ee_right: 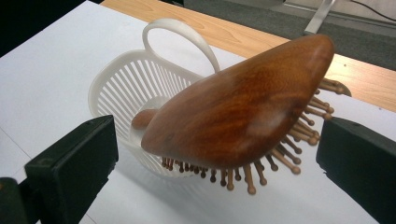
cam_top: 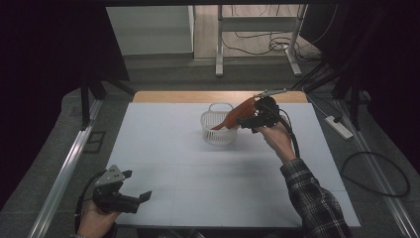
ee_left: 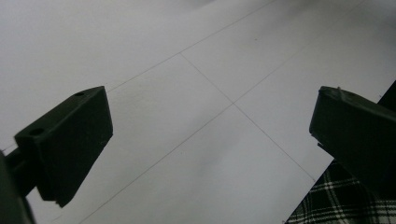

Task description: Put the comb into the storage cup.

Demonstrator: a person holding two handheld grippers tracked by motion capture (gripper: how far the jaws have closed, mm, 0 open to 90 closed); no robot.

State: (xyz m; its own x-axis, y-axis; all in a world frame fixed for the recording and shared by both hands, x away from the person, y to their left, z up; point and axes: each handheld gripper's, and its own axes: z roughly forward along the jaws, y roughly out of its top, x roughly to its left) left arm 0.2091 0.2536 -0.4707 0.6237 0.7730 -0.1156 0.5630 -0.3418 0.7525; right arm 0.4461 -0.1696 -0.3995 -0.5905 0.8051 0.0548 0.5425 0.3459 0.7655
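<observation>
- Two black, blocky jaws of the right tool (ee_right: 219, 154) stand wide apart, either side of one wooden hairbrush (ee_right: 243, 112); no contact with the brush is visible.
- One brush: smooth, glossy reddish-brown oval back, with many round-tipped wooden pins along its underside.
- Its handle end dips into one white plastic basket (ee_right: 126, 79), slatted and round, with a looped handle, on the matte white table (ee_right: 42, 70).
- One left tool (cam_top: 136, 186), jaws spread with nothing between, hovers near the table's front-left corner.
</observation>
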